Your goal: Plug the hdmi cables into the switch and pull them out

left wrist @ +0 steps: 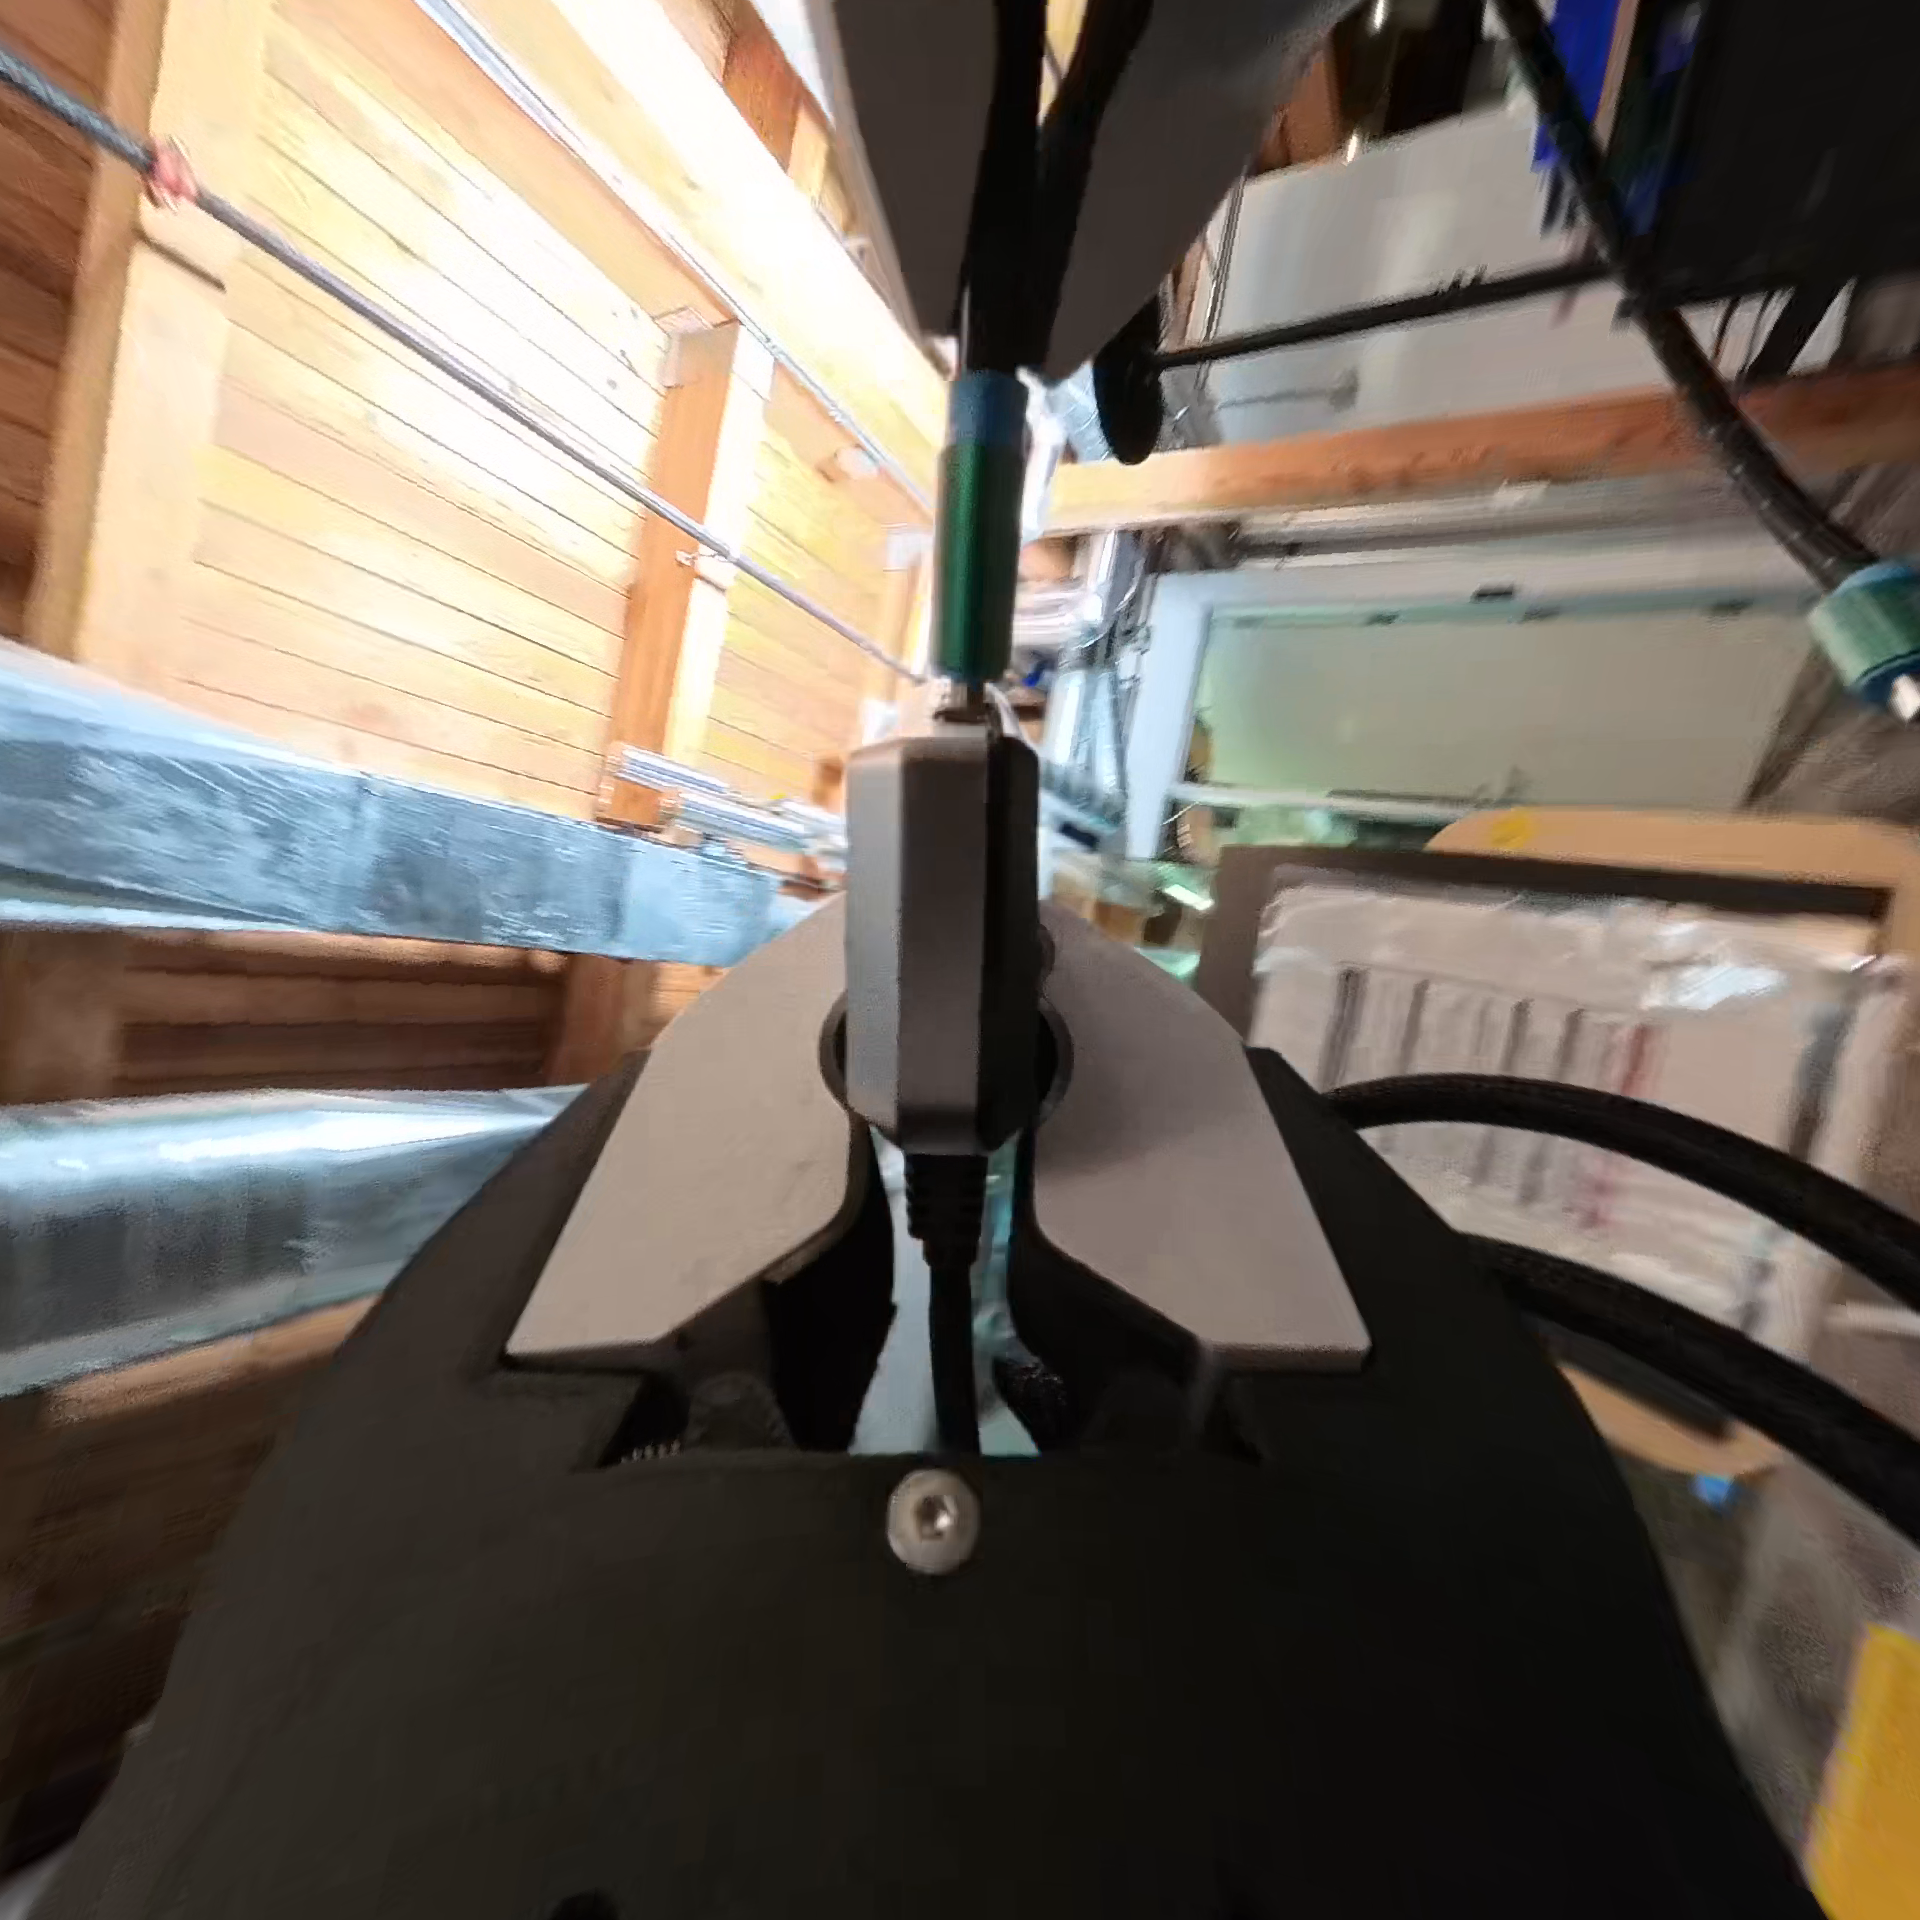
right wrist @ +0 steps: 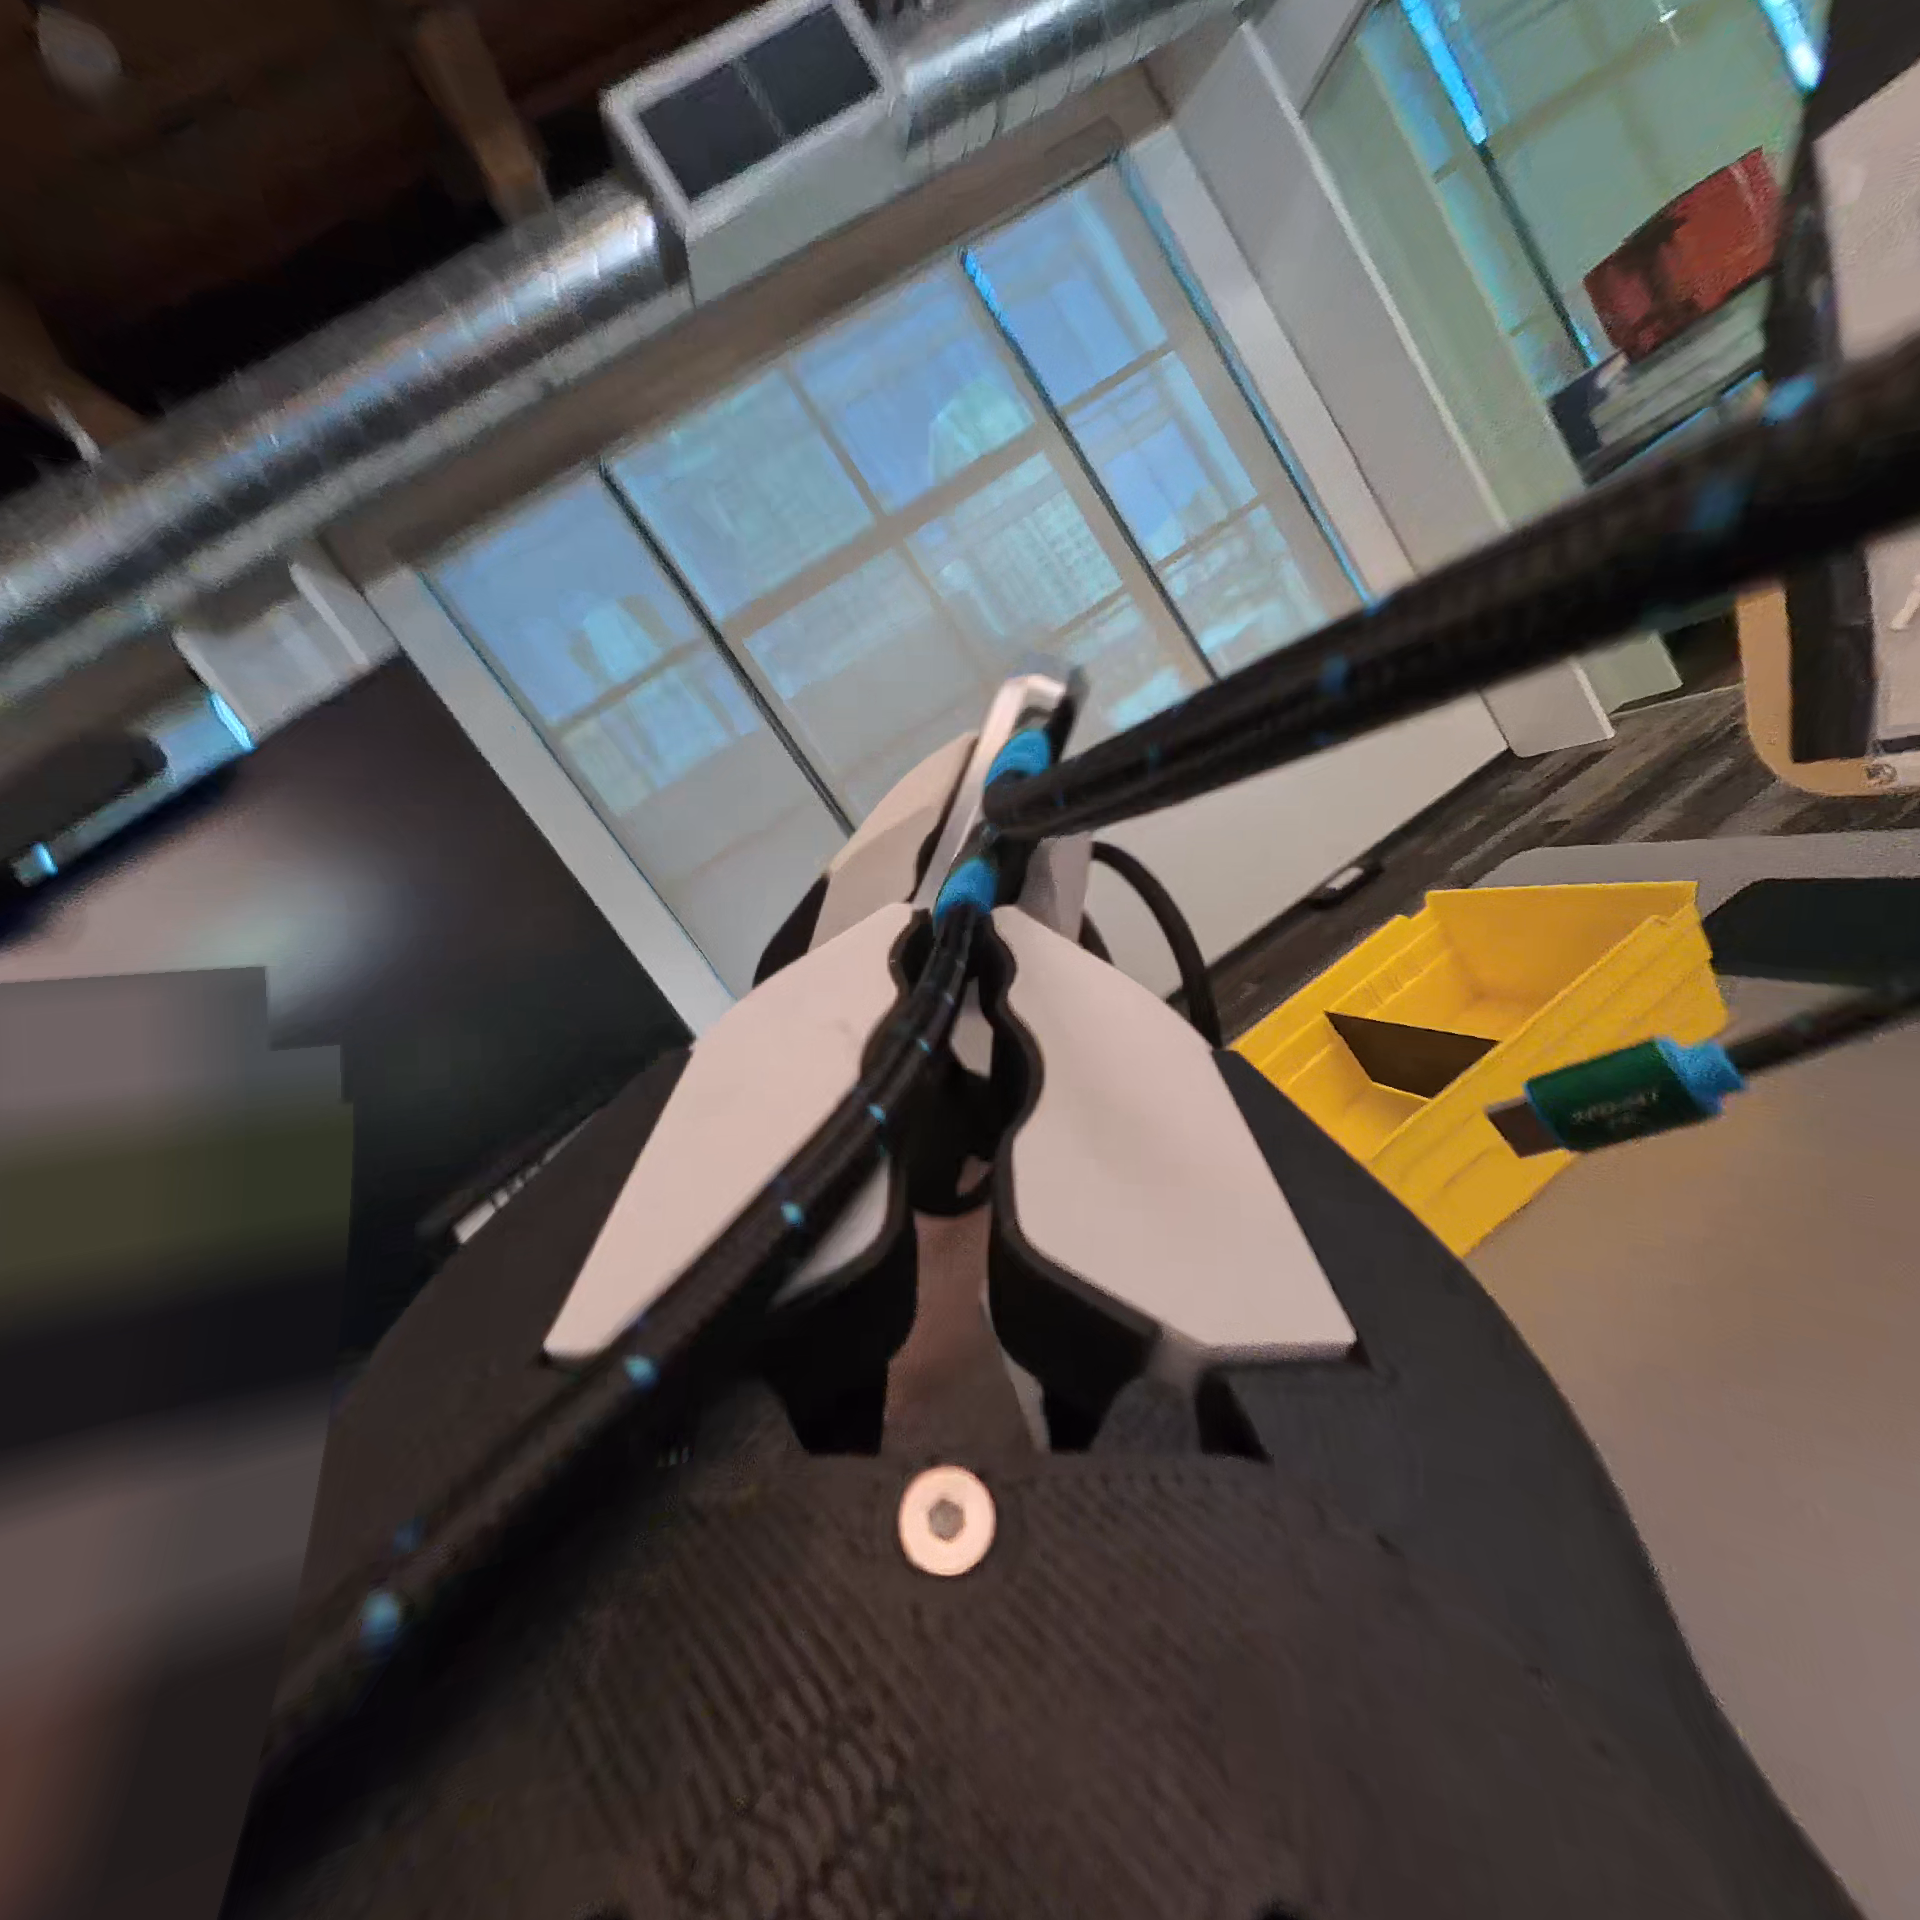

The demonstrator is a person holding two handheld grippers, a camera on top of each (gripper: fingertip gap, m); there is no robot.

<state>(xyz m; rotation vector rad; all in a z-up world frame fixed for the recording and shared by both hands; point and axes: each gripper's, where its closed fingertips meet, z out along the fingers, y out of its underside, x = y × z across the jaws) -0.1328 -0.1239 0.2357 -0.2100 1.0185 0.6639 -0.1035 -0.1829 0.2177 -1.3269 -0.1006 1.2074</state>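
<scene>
In the left wrist view my left gripper (left wrist: pixel 940 966) is shut on a small grey and black switch (left wrist: pixel 904 935), held upright, with a thin black lead (left wrist: pixel 951 1330) running out of its near end. Above it a green HDMI plug (left wrist: pixel 971 540) with a blue collar points down, its metal tip at the switch's top port; how deep it sits I cannot tell. My right gripper (left wrist: pixel 997 343) grips that plug's black cable just behind the collar. In the right wrist view my right gripper (right wrist: pixel 961 935) is shut on the braided cable (right wrist: pixel 769 1226). A second green plug (right wrist: pixel 1621 1101) hangs free.
A yellow bin (right wrist: pixel 1455 1039) stands on a grey table (right wrist: pixel 1662 1507) at the right. Thick black cables (left wrist: pixel 1662 1174) loop at the right of the left gripper, and another green plug (left wrist: pixel 1870 634) dangles there. Wooden wall, metal ducts and windows lie behind. Left tips to right tips: about 7 cm.
</scene>
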